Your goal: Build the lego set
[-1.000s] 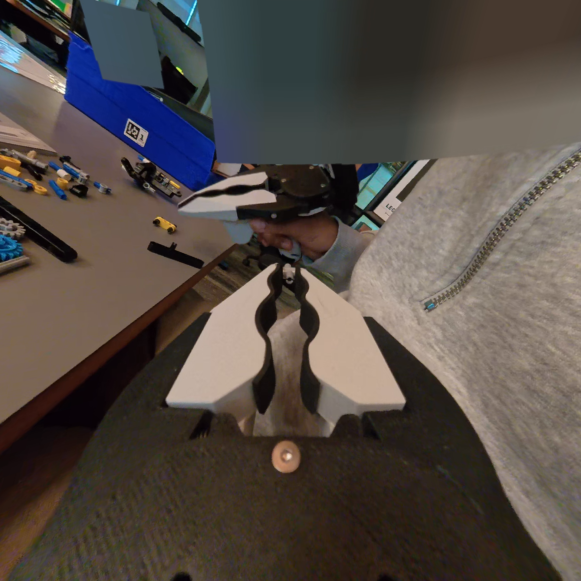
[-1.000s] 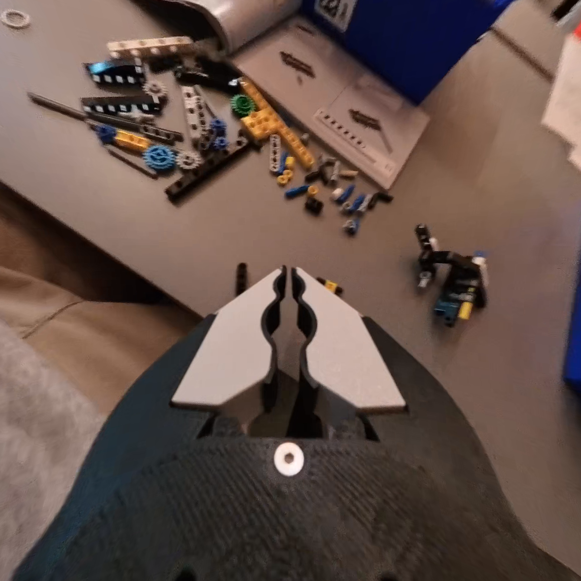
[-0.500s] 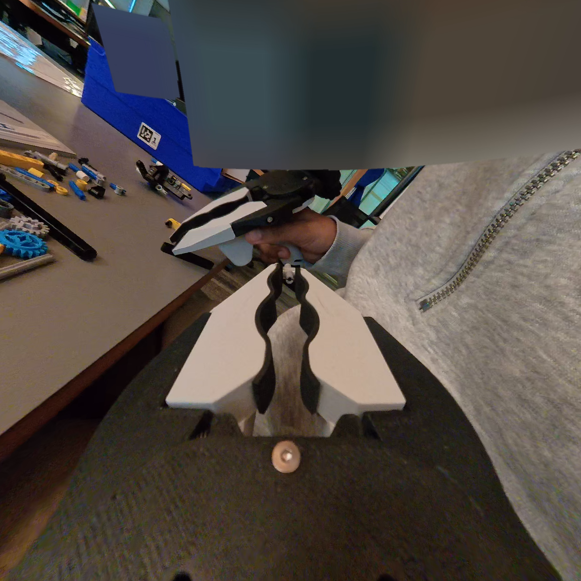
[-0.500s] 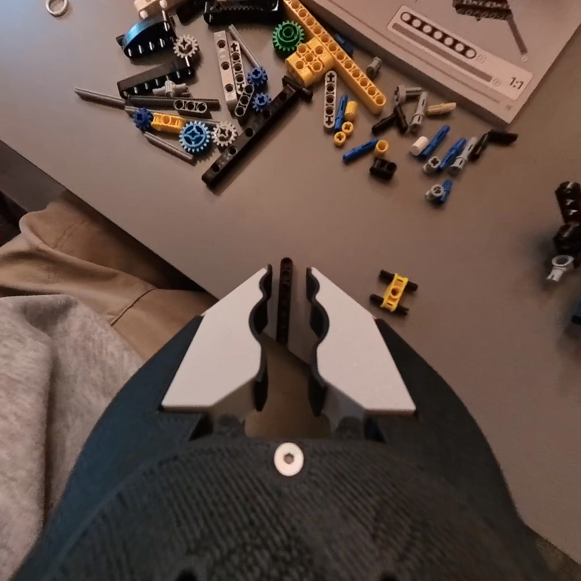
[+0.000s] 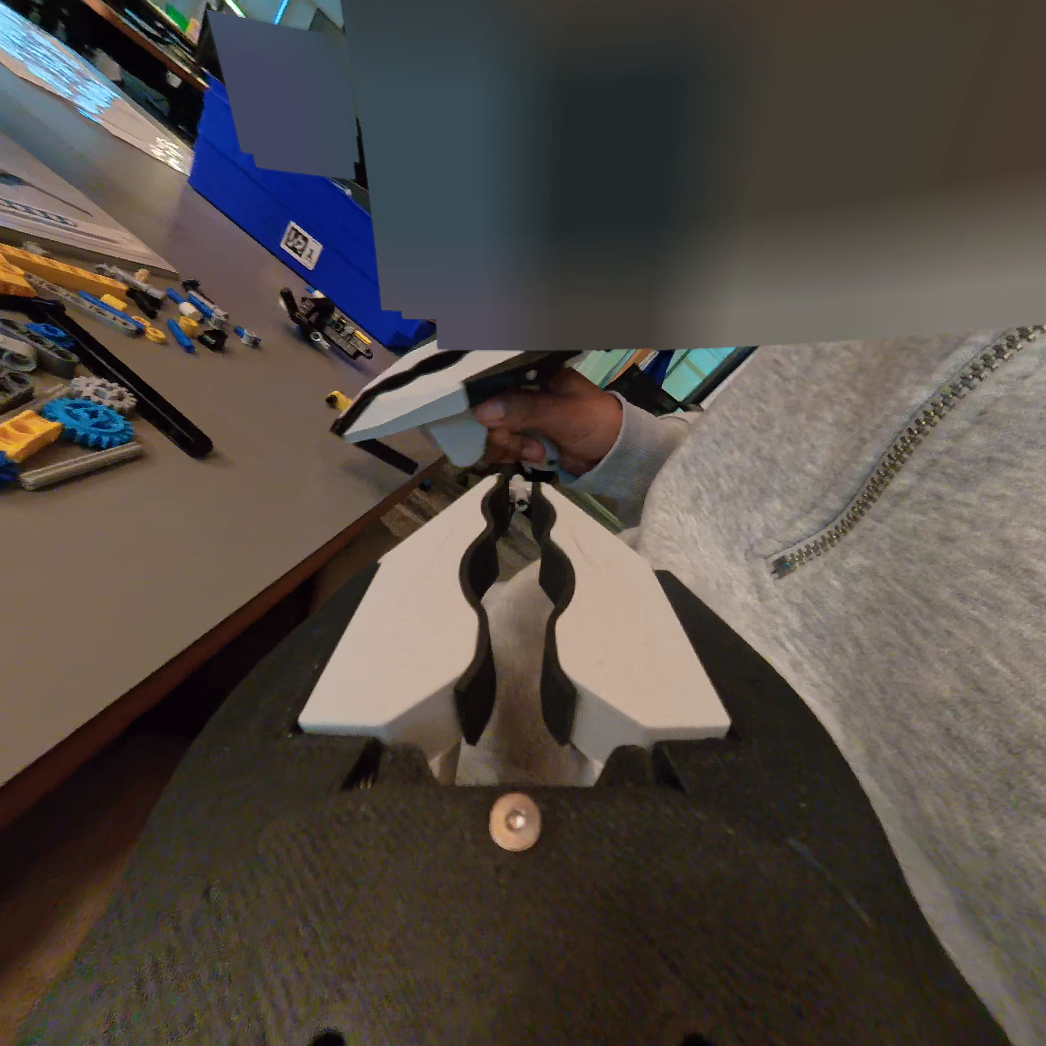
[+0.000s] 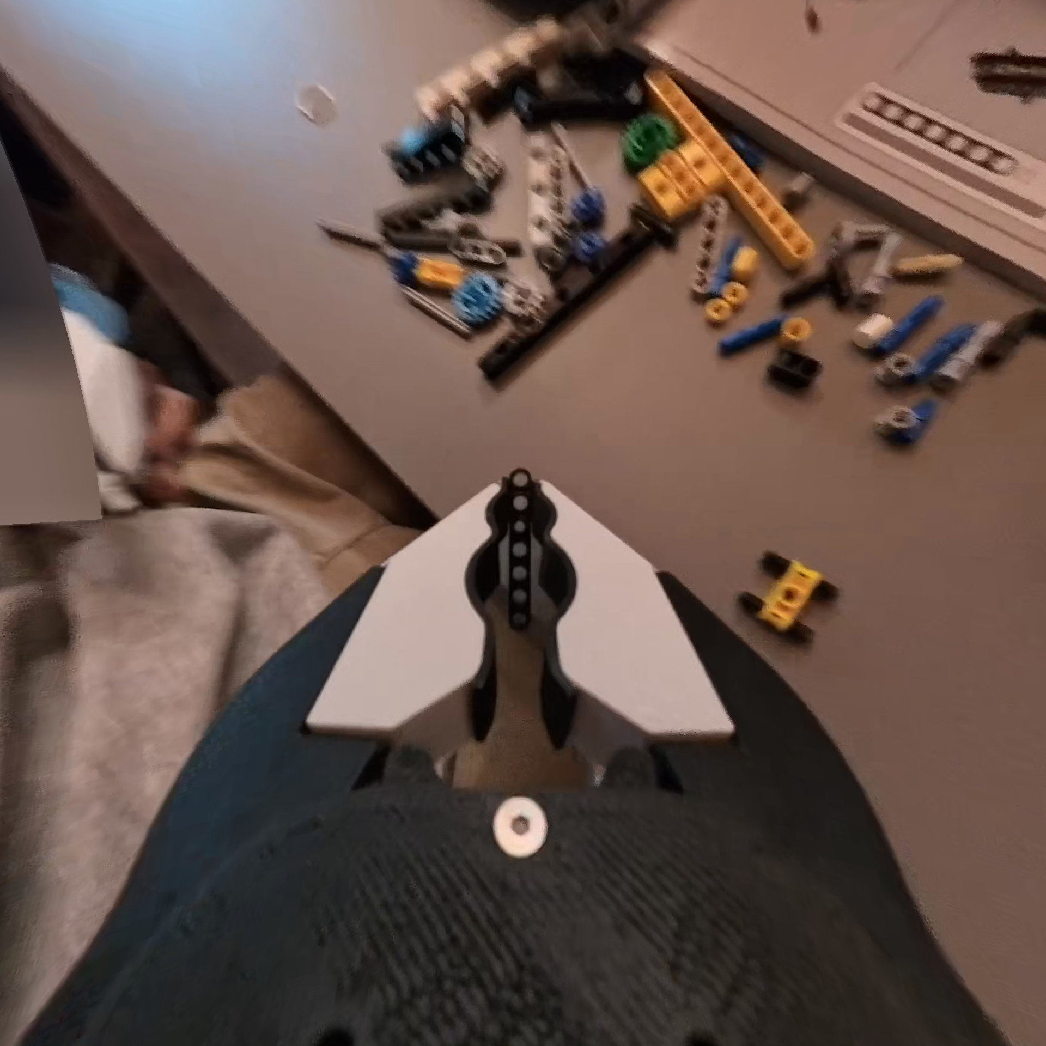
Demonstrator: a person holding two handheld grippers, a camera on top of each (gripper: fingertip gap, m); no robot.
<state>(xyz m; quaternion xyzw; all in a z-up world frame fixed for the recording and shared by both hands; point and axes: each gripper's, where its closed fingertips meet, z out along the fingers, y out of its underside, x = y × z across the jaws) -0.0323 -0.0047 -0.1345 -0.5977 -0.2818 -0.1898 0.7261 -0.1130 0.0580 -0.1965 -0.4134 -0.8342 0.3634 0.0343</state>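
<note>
My right gripper point(image 6: 519, 487) is shut on a thin black beam with holes point(image 6: 518, 557) at the table's near edge; the beam lies along the jaws. In the left wrist view the right gripper point(image 5: 348, 424) sits low over the table corner, with the black beam point(image 5: 390, 457) under it. My left gripper point(image 5: 517, 489) is held off the table in front of a grey hoodie point(image 5: 849, 594). Its tips pinch a small black and white piece point(image 5: 516, 497). A partly built black model point(image 5: 328, 328) stands on the table.
Several loose parts point(image 6: 566, 254) lie on the grey table point(image 6: 651, 453), among them a long black beam point(image 6: 571, 305), yellow beams point(image 6: 730, 175) and blue pins point(image 6: 911, 328). A yellow connector with black pins point(image 6: 788, 594) lies right of my right gripper. There is also an instruction booklet point(image 6: 934, 130) and a blue bin point(image 5: 271, 226). There is about 12 centimetres between the tips of the two grippers. The left gripper is farther from the partly built black model point(image 5: 328, 328), some 30 centimetres, than the right, some 20 centimetres.
My right gripper came down to the table edge, opened around the black beam, and has now shut on it. My left gripper stayed shut on its small piece.
</note>
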